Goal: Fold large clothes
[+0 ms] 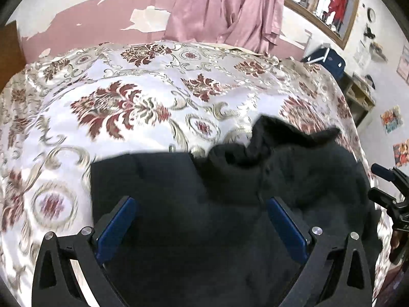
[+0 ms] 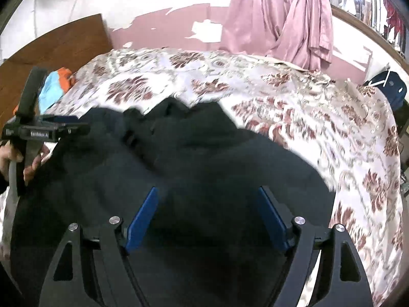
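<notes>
A: Where is the black garment [image 1: 230, 192] lying?

B: It is lying on the bed [image 1: 143, 76], at the near edge, rumpled into a heap. In the right wrist view the garment [image 2: 204, 158] is stretching mostly side to side across the flowered bedspread [image 2: 319, 117], with its bunched folds pointing toward the far wall. Which end is the collar, I cannot tell.

A: And the tools?

B: The left gripper [image 1: 202, 212] is hovering over the cloth with its blue pads [image 1: 117, 225] spread wide, pinching nothing. The right gripper [image 2: 208, 202] is doing the same, its fingers [image 2: 143, 217] standing apart above the dark fabric.

A: Anything around it?

B: A pink curtain [image 2: 281, 15] is hanging behind the bed, and a mirror [image 1: 329, 2] is leaning on the wall at right.
</notes>
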Available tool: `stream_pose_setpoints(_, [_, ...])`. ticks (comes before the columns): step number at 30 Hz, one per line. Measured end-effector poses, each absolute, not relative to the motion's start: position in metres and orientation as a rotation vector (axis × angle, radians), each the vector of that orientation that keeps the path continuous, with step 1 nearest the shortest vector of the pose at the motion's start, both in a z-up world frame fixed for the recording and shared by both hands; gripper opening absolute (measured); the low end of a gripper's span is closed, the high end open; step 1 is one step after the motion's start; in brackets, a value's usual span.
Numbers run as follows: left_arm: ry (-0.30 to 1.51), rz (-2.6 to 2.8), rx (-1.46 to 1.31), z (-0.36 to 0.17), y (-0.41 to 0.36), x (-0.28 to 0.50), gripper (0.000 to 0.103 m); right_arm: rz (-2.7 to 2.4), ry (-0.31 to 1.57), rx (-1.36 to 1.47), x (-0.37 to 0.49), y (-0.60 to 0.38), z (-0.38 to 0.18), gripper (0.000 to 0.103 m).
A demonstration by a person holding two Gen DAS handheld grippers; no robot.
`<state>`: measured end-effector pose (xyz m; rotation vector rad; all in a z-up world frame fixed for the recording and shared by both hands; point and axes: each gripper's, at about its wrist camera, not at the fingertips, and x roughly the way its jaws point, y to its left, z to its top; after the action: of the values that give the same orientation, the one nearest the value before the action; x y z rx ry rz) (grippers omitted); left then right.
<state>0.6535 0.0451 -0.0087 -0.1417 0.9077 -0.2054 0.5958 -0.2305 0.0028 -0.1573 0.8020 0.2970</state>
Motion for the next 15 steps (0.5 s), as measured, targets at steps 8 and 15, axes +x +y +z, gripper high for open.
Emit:
stream_pose_setpoints(8, [0.984,-0.255,-0.006,-0.029,0.012,0.709,0.103,0.249,0.825,-0.123,0.663,-0.200,-0.003,0.075])
stream_pose_setpoints(15, [0.977,-0.226,0.037,-0.037,-0.001,0.722,0.102,0.277,0.869,-0.203,0.691,-0.169,-0.014,0.074])
